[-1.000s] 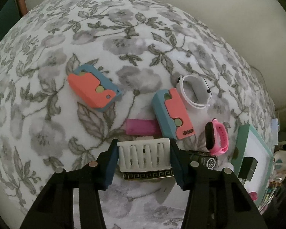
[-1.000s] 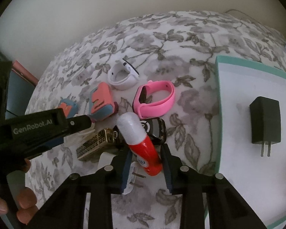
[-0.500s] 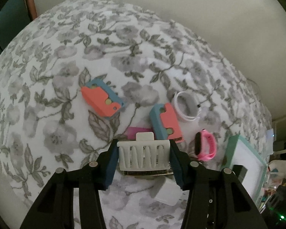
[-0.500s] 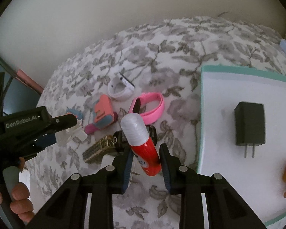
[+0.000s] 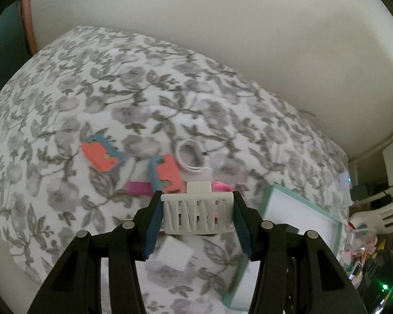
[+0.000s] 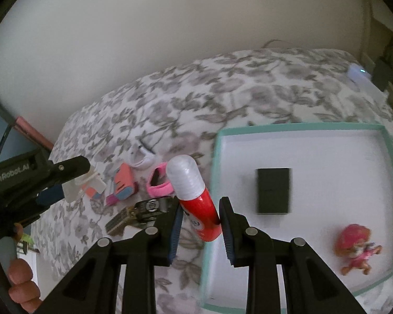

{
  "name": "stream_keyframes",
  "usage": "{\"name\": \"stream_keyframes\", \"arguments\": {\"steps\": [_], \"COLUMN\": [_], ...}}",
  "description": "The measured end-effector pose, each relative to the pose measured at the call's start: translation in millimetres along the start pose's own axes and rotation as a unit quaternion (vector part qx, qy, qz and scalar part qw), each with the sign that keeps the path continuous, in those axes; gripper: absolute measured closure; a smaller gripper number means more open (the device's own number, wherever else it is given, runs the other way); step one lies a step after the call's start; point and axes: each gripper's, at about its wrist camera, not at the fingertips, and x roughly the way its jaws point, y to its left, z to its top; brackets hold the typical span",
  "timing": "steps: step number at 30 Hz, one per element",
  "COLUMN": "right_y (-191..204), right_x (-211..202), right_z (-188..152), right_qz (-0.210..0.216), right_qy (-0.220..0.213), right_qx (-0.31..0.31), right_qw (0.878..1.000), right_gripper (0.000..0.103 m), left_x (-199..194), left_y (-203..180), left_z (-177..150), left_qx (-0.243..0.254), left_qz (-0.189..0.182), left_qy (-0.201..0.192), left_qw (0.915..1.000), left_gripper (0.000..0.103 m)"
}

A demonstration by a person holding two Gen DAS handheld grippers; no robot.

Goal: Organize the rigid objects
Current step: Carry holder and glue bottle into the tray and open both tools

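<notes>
Both loads have come up off the bed [image 5: 149,83] since a second ago: the flowered cover now lies well below each camera, where before the items sat just under the fingers. My left hand-held gripper [image 5: 196,217] is clamped at a narrow setting on the white hair claw clip [image 5: 197,213], pads pressing its two ends, the clip level between them. My right hand-held gripper [image 6: 199,218] is closed tight on the red glue stick [image 6: 196,198], which stands tilted with its white cap up and leaning far-left. The teal-rimmed tray [image 6: 390,162] has swung into fuller view on the right; it holds a black charger [image 6: 273,191] and a small pink-haired figure [image 6: 359,246], well apart. The glue stick's lower end now hangs over the tray's left rim. I judge the lift step complete and the carry to the tray under way, the right load nearer to release than the left. Still lying on the bed, left of the tray: two coral-and-blue blocks [image 5: 102,157], a white band [image 5: 194,155], a pink band [image 6: 158,183], a magenta bar [image 5: 137,188], a gold-patterned lighter [image 6: 119,218] and a white plug [image 5: 174,256].
</notes>
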Motion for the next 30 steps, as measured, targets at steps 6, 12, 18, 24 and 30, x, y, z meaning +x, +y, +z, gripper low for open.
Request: {"name": "stream_keyframes", "arguments": {"steps": [6,12,18,24,30], "right_y": [-38.4,-76.1,-112.2,-149.2,-174.6], "right_x": [-11.3,-23.4,-41.7,-60.9,-62.6], "right_z": [4.5,7.4,9.3,8.2,5.1], "right_qz": [-0.02,-0.031,-0.053,-0.065,-0.084], "right_qy": [0.004,0.003,-0.01,-0.025,-0.022], "right_qx": [0.035,0.066,0.088,0.118,0.133], "right_qw": [0.999,0.997,0.995,0.991,0.987], "right_gripper": [0.073,0.073,0.073,0.073,0.073], "left_x": [3.9,8.2,12.6,17.2,31.6], "left_y": [-35.8,-67.4,-101.6,-135.7,-156.2], "left_z": [-10.2,-16.9,-25.9,-45.0,-64.1], "left_qx": [0.026,0.049,0.068,0.101,0.129], "left_qz": [-0.006,-0.006,-0.018,-0.024,-0.024], "left_qy": [0.008,0.014,0.02,0.027,0.05], "left_qw": [0.9996,0.9987,0.9973,0.9942,0.9901], "left_gripper": [0.051,0.051,0.051,0.051,0.051]}}
